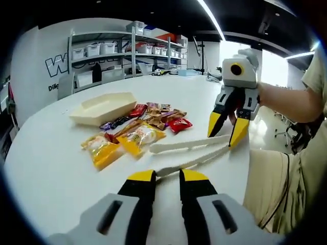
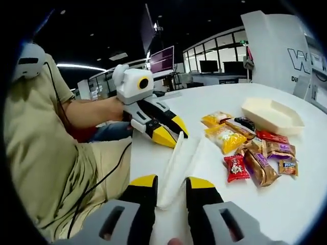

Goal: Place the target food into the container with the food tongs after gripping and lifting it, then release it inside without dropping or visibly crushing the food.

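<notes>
tongs (image 2: 176, 171) lie between right gripper's (image 2: 171, 182) parted jaws.

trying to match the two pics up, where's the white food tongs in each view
Left gripper view: the white food tongs lie on the table right of centre, just beyond this view's own jaws, with the right gripper above their far end.
Right gripper view: the tongs lie bottom centre, running up from between the jaws toward the left gripper.
Shared landmark: the cream tray beyond the pile of snack packets.
</notes>
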Motion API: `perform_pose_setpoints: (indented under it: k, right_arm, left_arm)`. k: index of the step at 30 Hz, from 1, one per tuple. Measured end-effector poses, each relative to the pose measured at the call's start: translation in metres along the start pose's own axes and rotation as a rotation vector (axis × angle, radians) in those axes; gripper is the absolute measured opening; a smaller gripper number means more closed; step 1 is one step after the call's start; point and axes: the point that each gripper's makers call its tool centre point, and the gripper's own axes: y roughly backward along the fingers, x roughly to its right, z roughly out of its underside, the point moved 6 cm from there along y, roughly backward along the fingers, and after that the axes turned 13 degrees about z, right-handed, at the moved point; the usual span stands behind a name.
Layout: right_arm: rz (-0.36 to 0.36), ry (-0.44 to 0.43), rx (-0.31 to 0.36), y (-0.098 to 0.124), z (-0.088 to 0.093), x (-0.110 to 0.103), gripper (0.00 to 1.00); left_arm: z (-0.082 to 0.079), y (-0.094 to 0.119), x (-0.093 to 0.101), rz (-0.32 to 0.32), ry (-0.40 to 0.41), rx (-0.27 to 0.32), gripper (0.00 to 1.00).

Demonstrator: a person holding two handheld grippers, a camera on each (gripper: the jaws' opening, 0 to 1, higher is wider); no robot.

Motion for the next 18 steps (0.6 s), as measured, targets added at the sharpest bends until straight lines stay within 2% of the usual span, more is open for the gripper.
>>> perform_pose_setpoints:
  k: [6,9,12,18]
  right_arm:
    - [-0.029,-0.016,-0.002,-0.001,0.001,-0.005,0.14]
    - [-0.078,-0.01,0.001,-0.006,0.001,-0.016,0.14]
    - [-0.087,-0.006,-0.001,-0.013,0.001,-0.02,0.15]
    - [-0.105,0.001,-0.002,-0.015,-0.002,-0.024,0.16]
  left_arm:
    - [-0.002,-0.002,-0.003,-0.011,-0.007,-0.004,0.17]
    - [-0.003,-0.004,-0.003,-0.009,-0.008,-0.006,0.04]
    - [-0.005,-0.008,-0.003,-0.016,-0.017,-0.003,0.09]
    - [-0.005,-0.009,-0.002,-0.009,-0.017,0.0,0.08]
